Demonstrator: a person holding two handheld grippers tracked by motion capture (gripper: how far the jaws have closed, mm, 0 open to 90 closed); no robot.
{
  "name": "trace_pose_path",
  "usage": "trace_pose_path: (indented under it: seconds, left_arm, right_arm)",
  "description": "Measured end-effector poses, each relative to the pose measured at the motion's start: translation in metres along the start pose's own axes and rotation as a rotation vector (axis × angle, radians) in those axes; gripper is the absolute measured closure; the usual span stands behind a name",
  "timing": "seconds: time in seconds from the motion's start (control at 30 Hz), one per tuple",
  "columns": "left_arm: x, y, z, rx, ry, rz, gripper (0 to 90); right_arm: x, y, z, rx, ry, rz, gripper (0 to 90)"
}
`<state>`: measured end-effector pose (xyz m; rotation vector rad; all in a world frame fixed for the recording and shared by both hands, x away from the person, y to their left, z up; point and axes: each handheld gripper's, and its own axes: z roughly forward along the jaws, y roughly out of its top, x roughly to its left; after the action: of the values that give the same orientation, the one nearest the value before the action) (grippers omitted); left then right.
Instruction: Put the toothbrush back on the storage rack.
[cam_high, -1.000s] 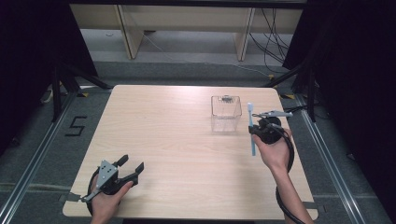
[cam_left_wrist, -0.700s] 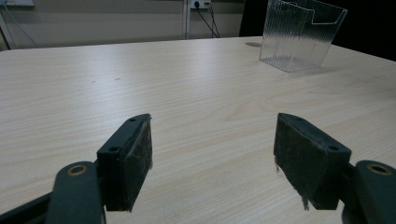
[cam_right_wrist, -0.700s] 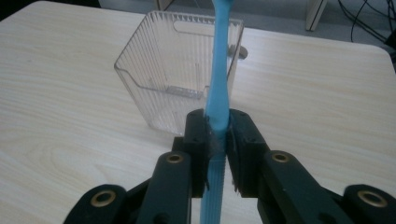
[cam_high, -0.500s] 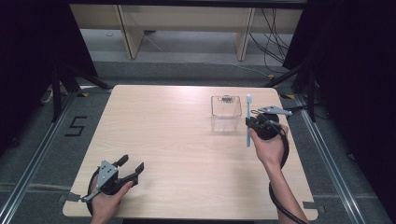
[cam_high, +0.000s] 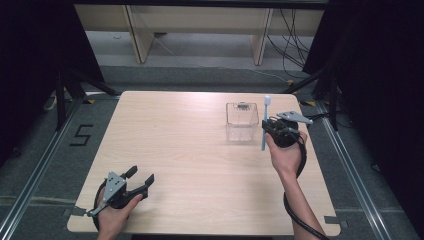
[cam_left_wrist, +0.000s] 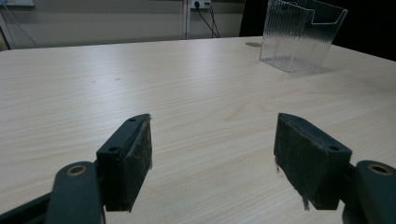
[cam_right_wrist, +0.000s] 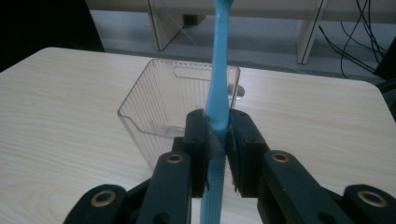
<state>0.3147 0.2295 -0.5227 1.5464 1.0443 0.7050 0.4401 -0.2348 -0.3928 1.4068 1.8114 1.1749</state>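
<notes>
The pale wooden surface (cam_high: 200, 150) carries a clear ribbed plastic container (cam_high: 242, 122), which stands upright near the far right corner, its open top facing up. In the right gripper view the container (cam_right_wrist: 173, 107) sits just beyond the jaws, with bare wood around it.

The right gripper (cam_high: 272, 128) hangs above the surface close to the right edge, just to the right of the container and apart from it. Its jaws are clamped on a light blue toothbrush (cam_high: 264, 125), pads pressing the handle from both sides. The toothbrush (cam_right_wrist: 217, 93) stands nearly upright in that grip, head up above the gripper (cam_right_wrist: 217, 135), lower handle reaching down below the jaws, clear of the container's wall.

The left gripper (cam_high: 140, 181) rests near the front left corner of the surface, well apart from the container. Its jaws stand wide with nothing between them, as the left gripper view shows over bare wood (cam_left_wrist: 212, 154).
</notes>
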Motion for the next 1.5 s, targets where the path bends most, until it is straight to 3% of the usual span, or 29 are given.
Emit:
trace_pose_path:
  seconds: [0.03, 0.1, 0.13, 0.17, 0.2, 0.37, 0.6, 0.67, 0.7, 0.87, 0.9, 1.0, 1.03, 1.2, 1.23, 1.33, 1.43, 1.5]
  left_arm:
    - [0.000, 0.000, 0.000, 0.000, 0.000, 0.000, 27.4]
    - [0.000, 0.000, 0.000, 0.000, 0.000, 0.000, 27.4]
    - [0.000, 0.000, 0.000, -0.001, 0.000, 0.001, 27.3]
    - [0.000, 0.000, 0.000, -0.001, 0.000, 0.000, 27.3]
    - [0.000, 0.000, 0.000, -0.001, 0.000, 0.000, 27.3]
    - [0.000, 0.000, 0.000, -0.001, 0.000, 0.000, 27.3]
    - [0.000, 0.000, 0.000, -0.001, 0.001, 0.001, 27.2]
    - [0.000, 0.000, 0.000, 0.000, 0.001, -0.001, 27.2]
    - [0.000, 0.000, 0.000, 0.000, 0.001, 0.000, 27.2]
    - [0.000, 0.000, 0.000, -0.002, 0.001, -0.004, 27.2]
    - [0.000, 0.000, 0.000, -0.001, 0.001, -0.004, 27.2]
    - [0.000, 0.000, 0.000, 0.000, 0.002, -0.001, 27.2]
    - [0.000, 0.000, 0.000, -0.001, 0.001, -0.001, 27.2]
    - [0.000, 0.000, 0.000, 0.000, 0.000, 0.003, 27.2]
    - [0.001, -0.001, 0.002, -0.021, -0.010, 0.001, 27.2]
    - [0.000, -0.001, 0.002, -0.021, -0.010, 0.002, 27.2]
    - [0.000, 0.000, 0.002, -0.019, -0.010, 0.004, 27.2]
    - [0.000, -0.001, 0.002, -0.022, -0.014, 0.004, 27.2]
  right_arm:
    - [0.000, 0.001, 0.000, 0.002, -0.012, -0.012, 79.1]
    - [0.003, 0.001, 0.001, -0.005, -0.008, 0.023, 79.1]
    - [0.001, 0.001, 0.001, -0.013, -0.012, -0.004, 79.1]
    - [0.001, 0.001, 0.004, -0.028, 0.000, -0.001, 79.1]
    - [0.000, 0.002, 0.004, -0.035, -0.020, -0.019, 79.1]
    - [0.002, 0.003, 0.004, -0.047, -0.013, 0.024, 79.1]
    - [0.001, 0.006, 0.006, -0.076, -0.020, 0.013, 79.1]
    - [0.003, 0.007, 0.005, -0.074, -0.024, 0.047, 79.1]
    - [0.002, 0.008, 0.006, -0.083, -0.024, 0.022, 79.1]
    - [0.003, 0.008, 0.008, -0.105, -0.025, 0.036, 79.1]
    - [0.002, 0.009, 0.008, -0.115, -0.030, 0.008, 79.1]
    - [0.006, 0.010, 0.007, -0.109, -0.028, 0.053, 79.1]
    - [0.005, 0.011, 0.008, -0.117, -0.025, 0.035, 79.1]
    - [0.005, 0.012, 0.009, -0.126, -0.027, 0.034, 79.1]
    - [0.006, 0.012, 0.009, -0.129, -0.025, 0.047, 79.1]
    - [0.005, 0.013, 0.010, -0.146, -0.034, 0.012, 79.1]
    - [0.007, 0.015, 0.010, -0.148, -0.025, 0.047, 79.1]
    - [0.005, 0.016, 0.010, -0.158, -0.032, 0.016, 79.1]
